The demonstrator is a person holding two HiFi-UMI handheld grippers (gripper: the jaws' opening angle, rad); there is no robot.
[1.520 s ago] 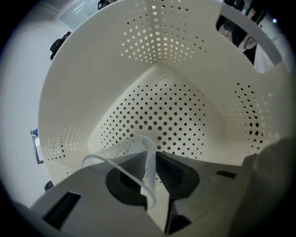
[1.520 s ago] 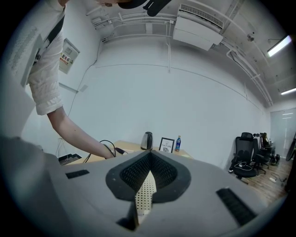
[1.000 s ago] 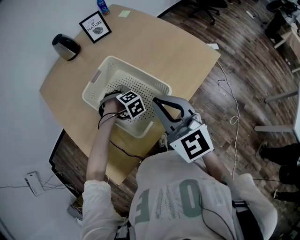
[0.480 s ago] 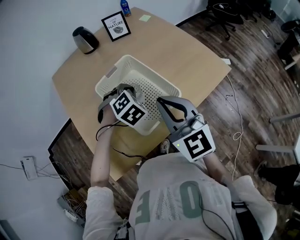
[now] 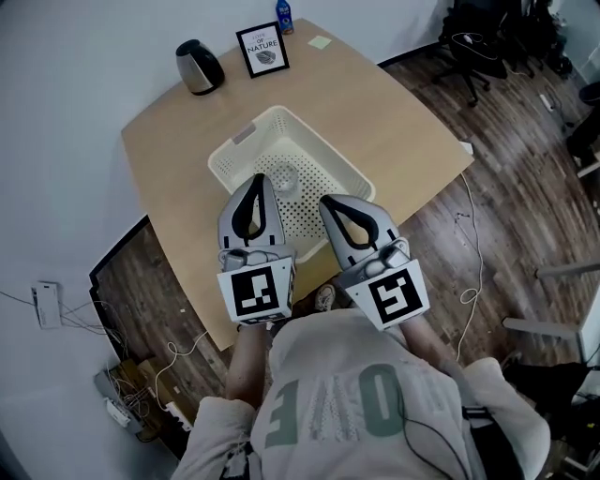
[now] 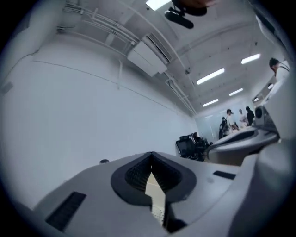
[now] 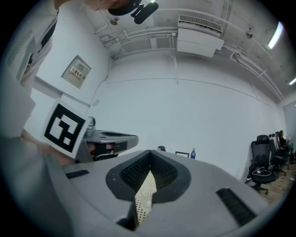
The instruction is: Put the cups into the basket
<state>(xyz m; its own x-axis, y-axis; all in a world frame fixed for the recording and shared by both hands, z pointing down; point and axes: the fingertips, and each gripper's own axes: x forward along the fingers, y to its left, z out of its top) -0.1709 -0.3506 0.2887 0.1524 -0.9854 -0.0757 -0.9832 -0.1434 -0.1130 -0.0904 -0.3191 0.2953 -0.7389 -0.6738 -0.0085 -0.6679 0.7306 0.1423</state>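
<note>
A cream perforated basket point(image 5: 349, 181) stands on the round wooden table point(image 5: 375, 103). Inside it, near the middle, a clear cup point(image 5: 286, 178) rests on the floor of the basket. My left gripper point(image 5: 260, 177) is level above the basket's near side, just left of the cup. Its jaws have just been closing and hold nothing. In the left gripper view the left gripper point(image 6: 151, 154) has its tips together against a white wall. My right gripper point(image 5: 323, 199) hangs beside it, shut and empty, and the right gripper point(image 7: 149, 152) looks out over the basket mesh.
At the table's far edge stand a dark kettle point(image 5: 199, 67), a framed picture point(image 5: 262, 49), a blue bottle point(image 5: 284, 13) and a yellow note point(image 5: 321, 41). Office chairs point(image 5: 487, 37) and a cable point(image 5: 469, 272) are on the wooden floor to the right.
My left gripper has come up out of the basket, rolled over and shut, and now lies level beside the right one. The right gripper has shifted only slightly.
</note>
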